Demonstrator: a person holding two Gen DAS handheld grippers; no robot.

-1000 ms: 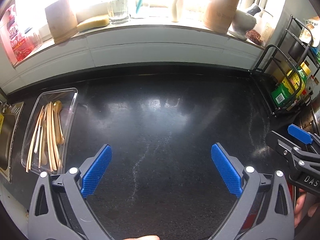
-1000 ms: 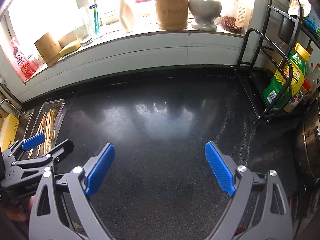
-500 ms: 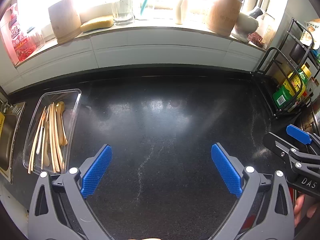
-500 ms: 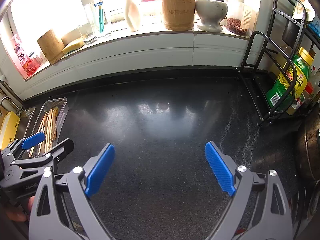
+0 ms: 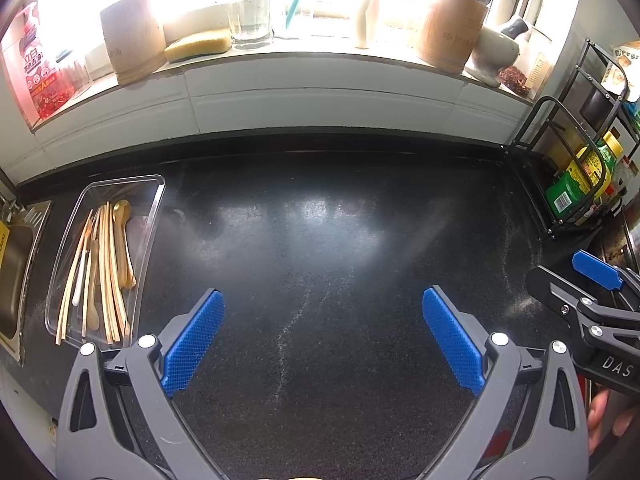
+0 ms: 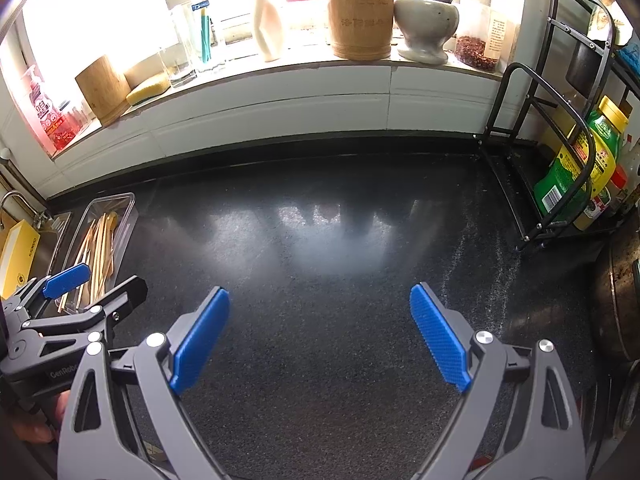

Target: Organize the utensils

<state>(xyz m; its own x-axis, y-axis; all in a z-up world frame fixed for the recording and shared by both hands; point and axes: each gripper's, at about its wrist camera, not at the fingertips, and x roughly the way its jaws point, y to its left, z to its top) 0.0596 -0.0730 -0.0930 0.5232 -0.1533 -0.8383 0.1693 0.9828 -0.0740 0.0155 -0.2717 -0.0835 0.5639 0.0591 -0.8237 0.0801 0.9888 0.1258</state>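
Note:
A clear plastic tray (image 5: 156, 200) lies at the left of the black counter and holds wooden chopsticks and spoons (image 5: 106, 268). It also shows in the right wrist view (image 6: 127, 210), with the utensils (image 6: 100, 248) inside. My left gripper (image 5: 320, 336) is open and empty above the counter, to the right of the tray. My right gripper (image 6: 320, 332) is open and empty over the middle of the counter. Each gripper shows at the edge of the other's view: the right one (image 5: 576, 276), the left one (image 6: 100, 280).
A metal sink (image 5: 16, 264) lies left of the tray. A black wire rack (image 6: 560, 152) with bottles (image 6: 580, 168) stands at the right. The windowsill holds wooden holders (image 6: 360, 12), a mortar (image 6: 426, 26), a glass (image 5: 250, 24), a sponge (image 5: 198, 44). A dark pan (image 6: 620, 300) sits far right.
Both views have tilted or drawn back slightly, so the windowsill and tray sit lower in frame. Both grippers stay open and empty.

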